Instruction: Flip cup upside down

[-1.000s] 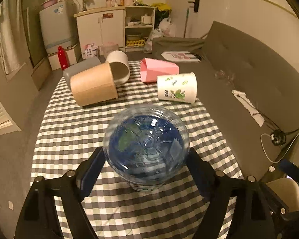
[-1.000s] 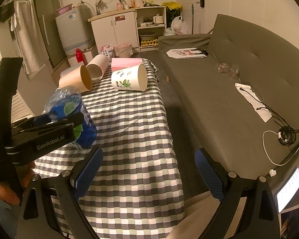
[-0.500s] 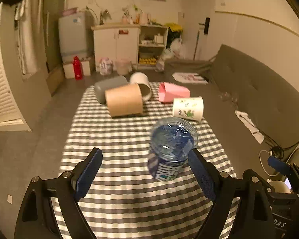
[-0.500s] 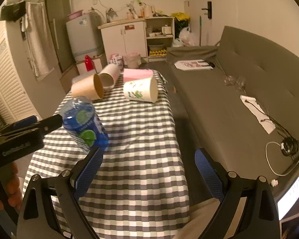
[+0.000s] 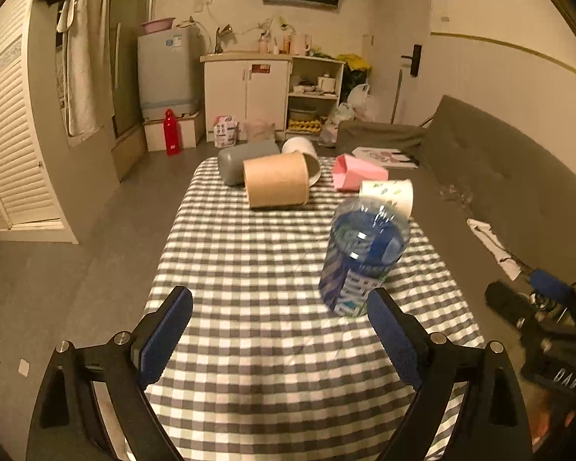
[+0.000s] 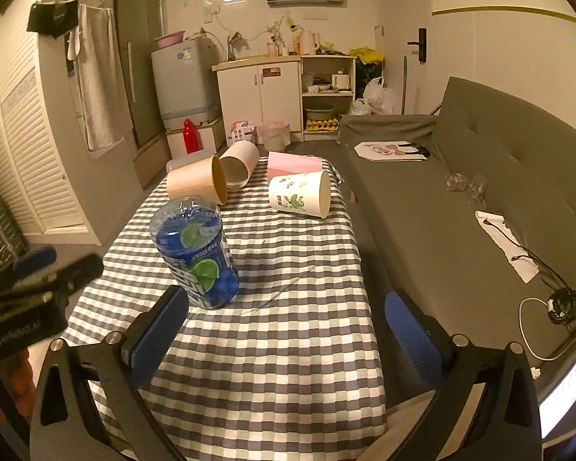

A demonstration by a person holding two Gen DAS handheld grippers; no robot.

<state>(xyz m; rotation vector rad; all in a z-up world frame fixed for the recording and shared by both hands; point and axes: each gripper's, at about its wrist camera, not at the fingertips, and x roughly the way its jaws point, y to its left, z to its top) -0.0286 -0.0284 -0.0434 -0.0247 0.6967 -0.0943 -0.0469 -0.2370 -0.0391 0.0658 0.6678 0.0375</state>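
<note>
A clear plastic cup with a blue printed wrap (image 5: pixel 364 253) stands bottom-up on the checked tablecloth (image 5: pixel 257 261); it also shows in the right wrist view (image 6: pixel 196 253). My left gripper (image 5: pixel 280 330) is open and empty, pulled back from the cup, which stands just beyond its right finger. My right gripper (image 6: pixel 284 322) is open and empty, with the cup just beyond its left finger. The left gripper shows blurred at the left of the right wrist view (image 6: pixel 38 280).
Several cups lie on their sides at the table's far end: a brown one (image 5: pixel 276 184), a grey one (image 5: pixel 242 161), a white one (image 5: pixel 303 153), a pink one (image 5: pixel 357 173) and a white printed one (image 6: pixel 299 194). A grey sofa (image 6: pixel 480 192) runs along the right.
My left gripper let go of the blue cup and drew back and up. The cup now stands free on the cloth. The right gripper also pulled back slightly.
</note>
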